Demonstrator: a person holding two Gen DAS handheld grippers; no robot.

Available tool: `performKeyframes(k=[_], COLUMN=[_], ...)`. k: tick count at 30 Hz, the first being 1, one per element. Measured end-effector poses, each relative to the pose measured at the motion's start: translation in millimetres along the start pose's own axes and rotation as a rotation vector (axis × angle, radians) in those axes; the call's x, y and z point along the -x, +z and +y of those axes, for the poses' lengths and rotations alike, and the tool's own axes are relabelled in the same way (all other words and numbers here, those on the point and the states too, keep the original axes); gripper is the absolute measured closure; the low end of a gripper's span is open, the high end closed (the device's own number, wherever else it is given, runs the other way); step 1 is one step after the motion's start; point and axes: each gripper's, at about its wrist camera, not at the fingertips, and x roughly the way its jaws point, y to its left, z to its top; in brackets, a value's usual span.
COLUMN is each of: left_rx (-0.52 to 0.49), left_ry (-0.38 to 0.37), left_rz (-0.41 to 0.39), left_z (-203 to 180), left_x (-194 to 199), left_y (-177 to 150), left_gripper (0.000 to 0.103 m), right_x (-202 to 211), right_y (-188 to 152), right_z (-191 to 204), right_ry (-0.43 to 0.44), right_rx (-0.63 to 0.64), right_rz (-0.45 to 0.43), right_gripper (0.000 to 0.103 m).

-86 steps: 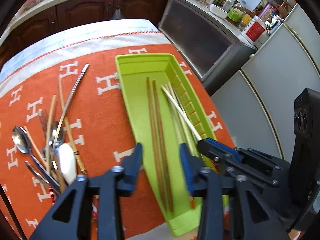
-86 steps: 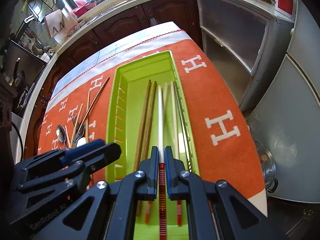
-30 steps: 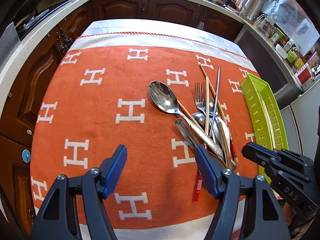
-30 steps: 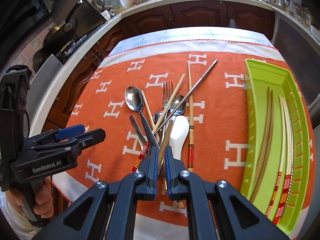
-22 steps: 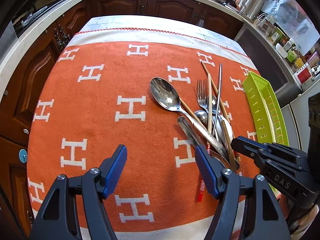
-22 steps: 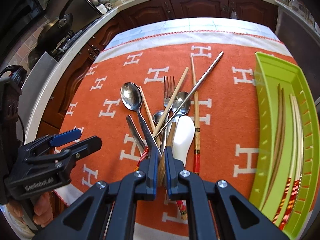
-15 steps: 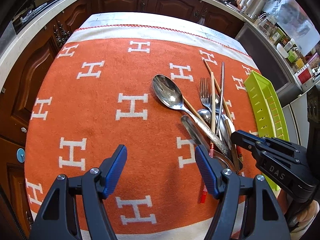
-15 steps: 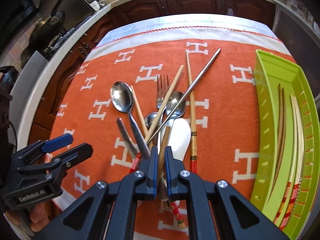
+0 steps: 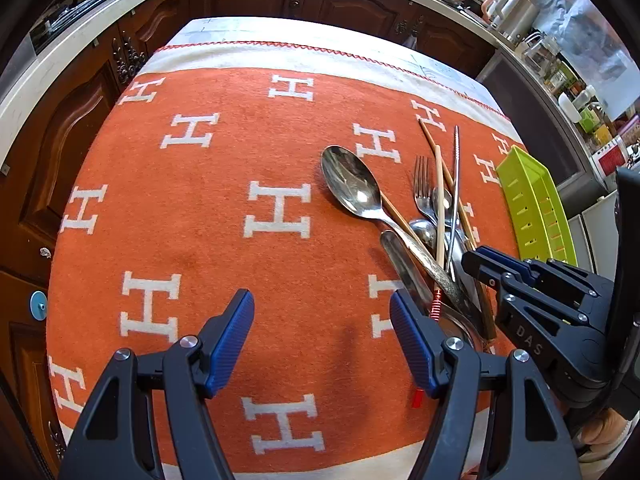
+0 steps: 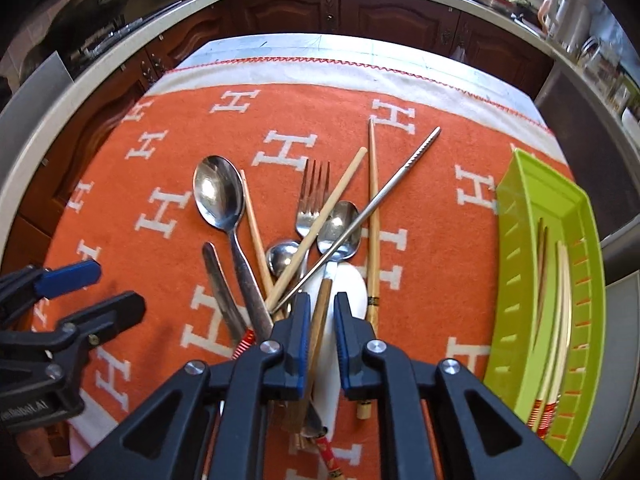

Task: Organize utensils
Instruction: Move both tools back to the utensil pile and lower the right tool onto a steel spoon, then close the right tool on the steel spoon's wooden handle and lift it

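The right claw (image 10: pixel 322 320) hangs low over the utensil pile (image 10: pixel 304 240) on the orange cloth (image 10: pixel 180 152) covering the desk, its jaws opening, a brown chopstick (image 10: pixel 320 320) between them though contact is unclear; the left claw (image 9: pixel 322 340) stands wide apart above bare cloth, empty; farther right, the green tray (image 10: pixel 520 264) holds two brown chopsticks (image 10: pixel 541 248) and pale ones with red-striped ends (image 10: pixel 560 320), lying lengthwise.

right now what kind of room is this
Most likely a home kitchen: dark wooden cabinet doors under a pale countertop, and a pile of metal spoons and chopsticks on an orange H-patterned cloth.
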Motion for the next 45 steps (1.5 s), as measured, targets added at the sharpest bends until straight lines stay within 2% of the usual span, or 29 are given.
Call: performKeyframes(k=[5, 8, 17, 30, 37, 42, 45], left_rx=[0.014, 0.011, 0.011, 0.010, 0.087, 0.134, 0.142], left_ry=[-0.009, -0.012, -0.019, -0.092, -0.174, -0.170, -0.169], left_rz=[0.007, 0.010, 0.011, 0.018, 0.031, 0.041, 0.050], left_z=[3.9, 3.7, 2.7, -8.7, -1.9, 4.6, 4.6], left_x=[-2.0, -3.4, -4.1, -10.2, -31.3, -47.0, -53.2], left_y=[1.0, 1.0, 1.7, 16.2, 39.1, 50.3, 51.0], left_gripper=[0.035, 0.034, 0.034, 0.035, 0.035, 0.036, 0.036], right_x=[0.4, 0.1, -0.5, 17.4, 21.7, 25.4, 17.6], right_y=[-1.0, -2.5, -5.5, -20.8, -28.5, -33.1, -36.8], right_z=[-11.1, -21.7, -35.4, -56.8, -67.7, -67.0, -62.7], right_ry=[0.046, 0.067, 0.126, 0.157, 0.202, 0.226, 0.232], right_rx=[-0.029, -0.057, -0.111, -0.186, -0.229, -0.220, -0.191], right_rz=[0.006, 0.009, 0.013, -0.021, -0.032, -0.033, 0.003], right_gripper=[0.091, 0.096, 0.096, 0.096, 0.096, 0.096, 0.096])
